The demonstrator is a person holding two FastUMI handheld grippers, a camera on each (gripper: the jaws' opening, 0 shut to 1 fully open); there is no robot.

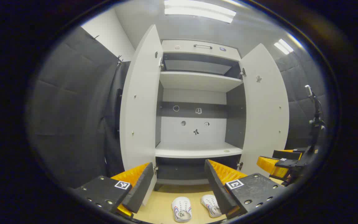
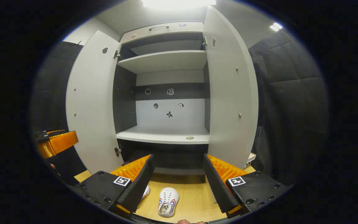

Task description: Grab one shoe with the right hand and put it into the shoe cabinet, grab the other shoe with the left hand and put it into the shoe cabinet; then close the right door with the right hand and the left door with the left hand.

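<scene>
Spread empty, the right gripper (image 2: 177,179) hangs above the nearer white shoe (image 2: 168,202), toe toward the shoe cabinet (image 2: 166,133); left gripper (image 1: 179,183) likewise apart.

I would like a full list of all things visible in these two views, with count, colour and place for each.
shoes: 2, white with red and blue trim, on the floor before the cabinet
shoe cabinet: 1, white with dark grey inside, straight ahead, shelves bare
cabinet doors: 2, white, both swung open
stickers: several, small, on the cabinet's back panel
floor: light wood, under the shoes
padded wall: dark grey, at both sides
ceiling lights: white, overhead
left claw: black and orange, open
right claw: black and orange, open
</scene>
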